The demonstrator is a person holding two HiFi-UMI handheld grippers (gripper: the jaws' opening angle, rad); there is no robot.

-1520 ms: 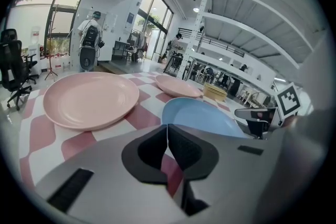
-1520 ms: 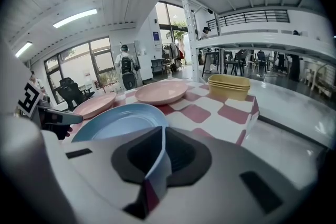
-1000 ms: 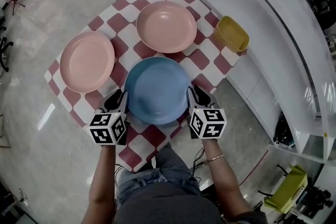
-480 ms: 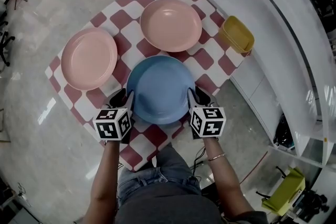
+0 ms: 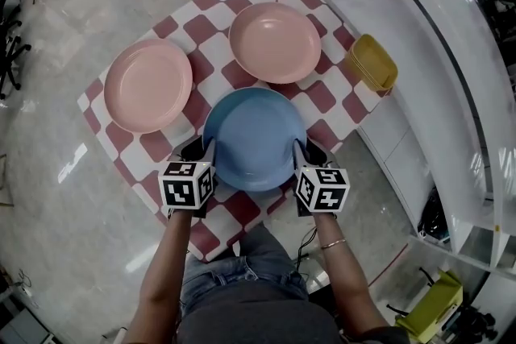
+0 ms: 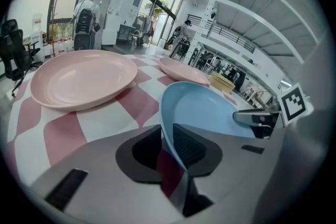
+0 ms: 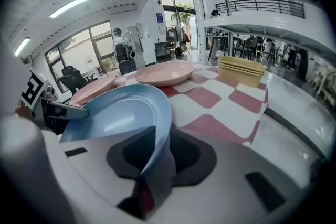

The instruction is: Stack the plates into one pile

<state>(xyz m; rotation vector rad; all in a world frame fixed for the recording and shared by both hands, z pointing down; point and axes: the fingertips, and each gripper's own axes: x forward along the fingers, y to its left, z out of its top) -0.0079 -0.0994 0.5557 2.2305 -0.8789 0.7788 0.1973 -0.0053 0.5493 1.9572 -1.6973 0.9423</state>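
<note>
A blue plate (image 5: 254, 137) lies on the red-and-white checked cloth (image 5: 222, 52), nearest to me. My left gripper (image 5: 205, 147) has the plate's left rim between its pads, and its jaws have just been closing on that rim (image 6: 167, 136). My right gripper (image 5: 300, 149) is shut on the opposite rim (image 7: 160, 128), its jaws having just been opening slightly. Each gripper view shows the blue plate (image 6: 210, 113) (image 7: 121, 113) stretching across to the other gripper. One pink plate (image 5: 148, 84) sits at the left. Another pink plate (image 5: 275, 42) sits beyond the blue one.
A stack of yellow trays (image 5: 372, 62) rests at the cloth's right corner, next to a white shelf unit (image 5: 419, 36). The cloth's near edge (image 5: 218, 242) is just in front of my legs. Shiny floor surrounds the table on the left.
My left gripper has slid in toward the blue plate's rim. The right gripper has stayed at the rim. The plate has hardly shifted on the cloth.
</note>
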